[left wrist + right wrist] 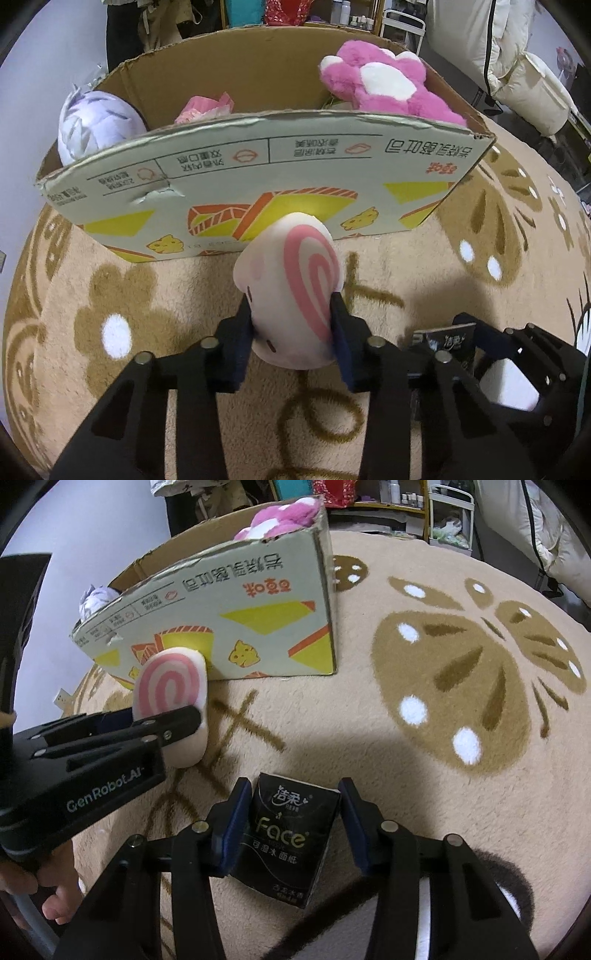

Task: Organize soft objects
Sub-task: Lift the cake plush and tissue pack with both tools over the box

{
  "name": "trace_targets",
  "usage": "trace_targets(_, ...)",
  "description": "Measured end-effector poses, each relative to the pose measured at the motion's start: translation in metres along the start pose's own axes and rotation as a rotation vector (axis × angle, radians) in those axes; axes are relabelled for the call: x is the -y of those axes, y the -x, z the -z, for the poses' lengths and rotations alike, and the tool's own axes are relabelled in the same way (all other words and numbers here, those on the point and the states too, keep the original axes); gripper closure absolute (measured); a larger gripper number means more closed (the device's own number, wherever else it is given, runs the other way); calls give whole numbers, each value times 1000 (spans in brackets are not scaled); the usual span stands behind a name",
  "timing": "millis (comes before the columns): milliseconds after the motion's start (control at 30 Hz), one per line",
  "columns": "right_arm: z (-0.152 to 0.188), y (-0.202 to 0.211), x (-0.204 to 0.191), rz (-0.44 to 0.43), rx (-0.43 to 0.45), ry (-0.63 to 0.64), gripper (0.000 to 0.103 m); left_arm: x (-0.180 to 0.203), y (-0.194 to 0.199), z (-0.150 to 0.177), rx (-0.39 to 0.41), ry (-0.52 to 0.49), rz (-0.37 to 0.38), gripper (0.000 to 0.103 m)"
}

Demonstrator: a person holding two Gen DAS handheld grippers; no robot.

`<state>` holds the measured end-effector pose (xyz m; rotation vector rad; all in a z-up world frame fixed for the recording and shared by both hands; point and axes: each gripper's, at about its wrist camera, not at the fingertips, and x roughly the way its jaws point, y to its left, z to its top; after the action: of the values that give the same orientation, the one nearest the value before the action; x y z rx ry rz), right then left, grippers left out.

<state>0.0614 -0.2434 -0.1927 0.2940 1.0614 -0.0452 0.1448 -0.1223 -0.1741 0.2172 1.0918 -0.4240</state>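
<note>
My left gripper (291, 321) is shut on a white plush with a pink swirl (291, 291) and holds it above the rug in front of the cardboard box (258, 173). The same plush (170, 694) and box (221, 627) show in the right wrist view. My right gripper (291, 823) is shut on a black tissue pack (288, 838) just above the rug. The box holds a pink and white plush (384, 85), a lilac plush (96, 122) and a small pink item (207, 107).
A beige rug with brown flower patterns (443, 686) covers the floor. Shelves with bottles (399, 498) and white bedding (517, 74) stand behind. The left gripper's body (85, 768) lies close on the left in the right wrist view.
</note>
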Motion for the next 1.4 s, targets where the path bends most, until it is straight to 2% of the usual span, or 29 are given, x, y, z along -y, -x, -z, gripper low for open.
trace_targets(300, -9, 9, 6, -2, 49, -6, 52, 10, 18, 3, 24, -15, -57, 80)
trace_targets(733, -15, 33, 5, -2, 185, -15, 53, -17, 64, 15, 123, 42, -149, 81)
trace_targets(900, -23, 47, -3, -35, 237, 2, 53, -26, 80, 17, 158, 53, -186, 81)
trace_targets(1133, -35, 73, -20, -25, 324, 64, 53, -40, 97, 15, 198, 87, -193, 80)
trace_targets(1400, -57, 95, -37, -26, 391, 144, 53, -41, 113, 3, 271, 73, -264, 80)
